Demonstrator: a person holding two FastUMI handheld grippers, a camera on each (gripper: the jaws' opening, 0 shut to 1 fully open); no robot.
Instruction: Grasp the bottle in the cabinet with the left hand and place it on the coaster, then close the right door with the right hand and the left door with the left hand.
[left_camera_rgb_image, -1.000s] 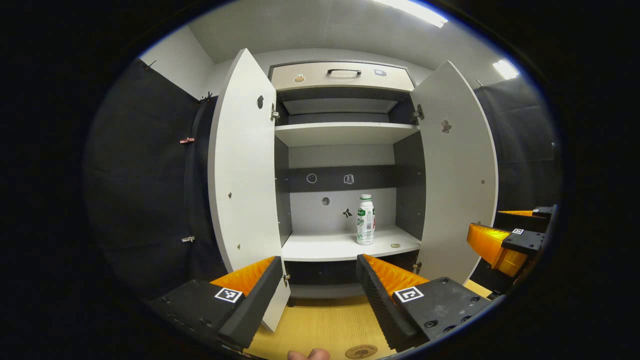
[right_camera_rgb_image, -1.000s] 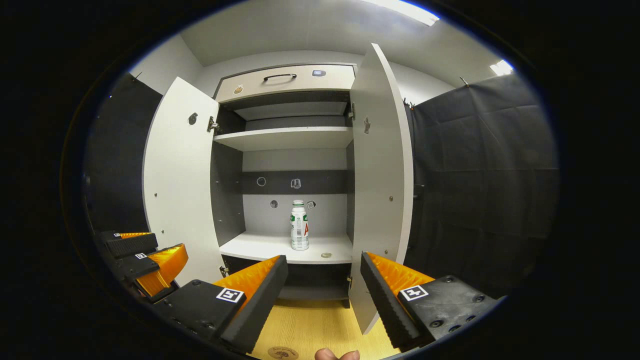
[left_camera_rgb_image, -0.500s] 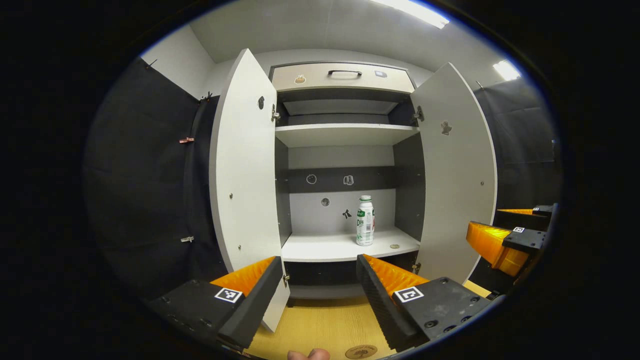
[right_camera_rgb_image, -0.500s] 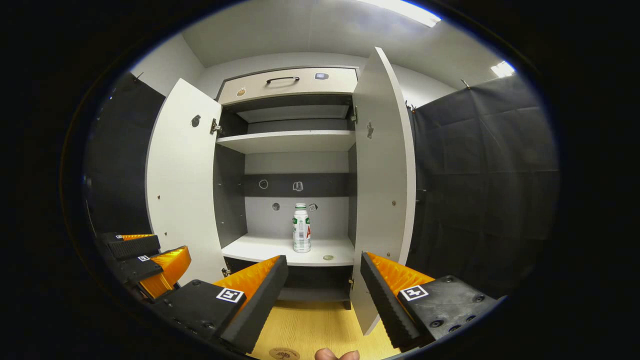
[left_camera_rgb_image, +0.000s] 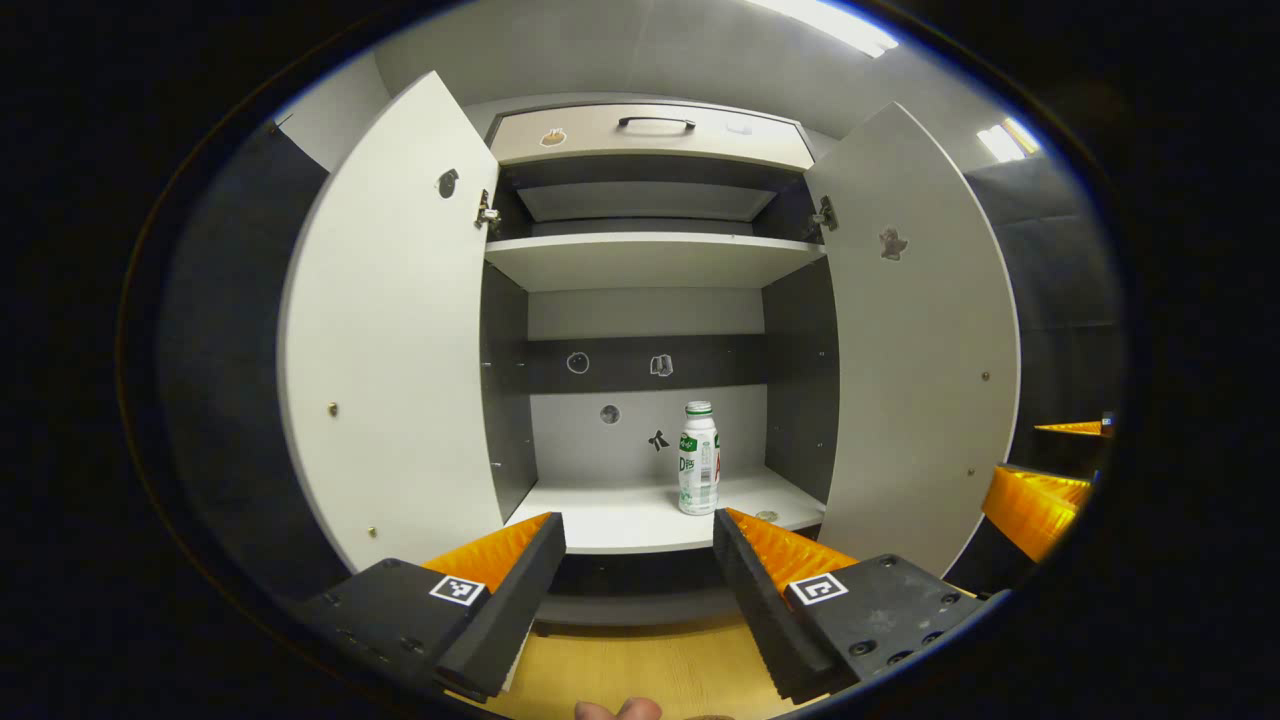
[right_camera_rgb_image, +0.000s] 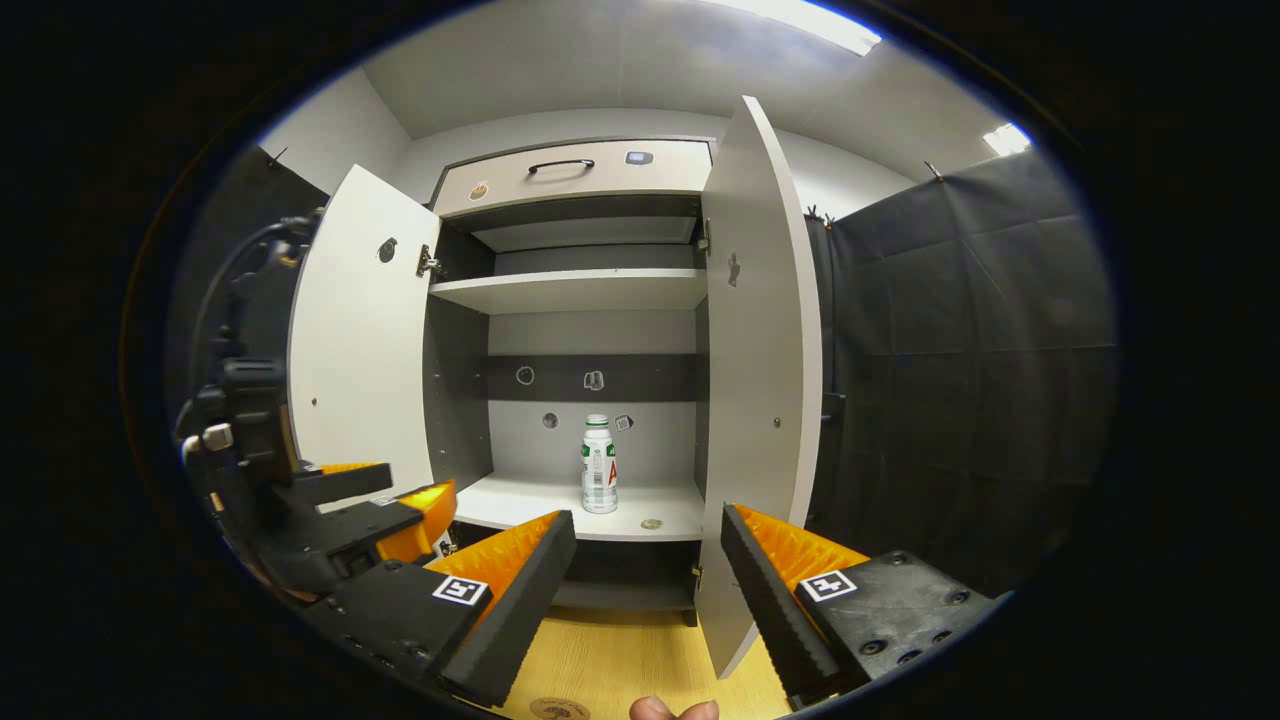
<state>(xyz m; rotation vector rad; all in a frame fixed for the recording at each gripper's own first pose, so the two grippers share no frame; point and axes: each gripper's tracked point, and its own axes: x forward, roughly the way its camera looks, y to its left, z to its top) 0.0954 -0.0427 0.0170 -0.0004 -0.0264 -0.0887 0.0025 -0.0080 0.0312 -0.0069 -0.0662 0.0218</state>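
Bottle: white plastic bottle with green label (left_camera_rgb_image: 698, 458) — upright on the white lower shelf (left_camera_rgb_image: 640, 520), untouched
Left tool (left_camera_rgb_image: 640, 560): wide, empty
Right tool (right_camera_rgb_image: 648, 565): wide — empty

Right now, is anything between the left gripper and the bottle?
Nothing visible. The left gripper is open and faces the bottle, which stands upright on the shelf between both open doors, with bare shelf in front of it.

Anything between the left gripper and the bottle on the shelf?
No: in the left gripper view, only bare shelf and open air lie between the left gripper and the bottle.
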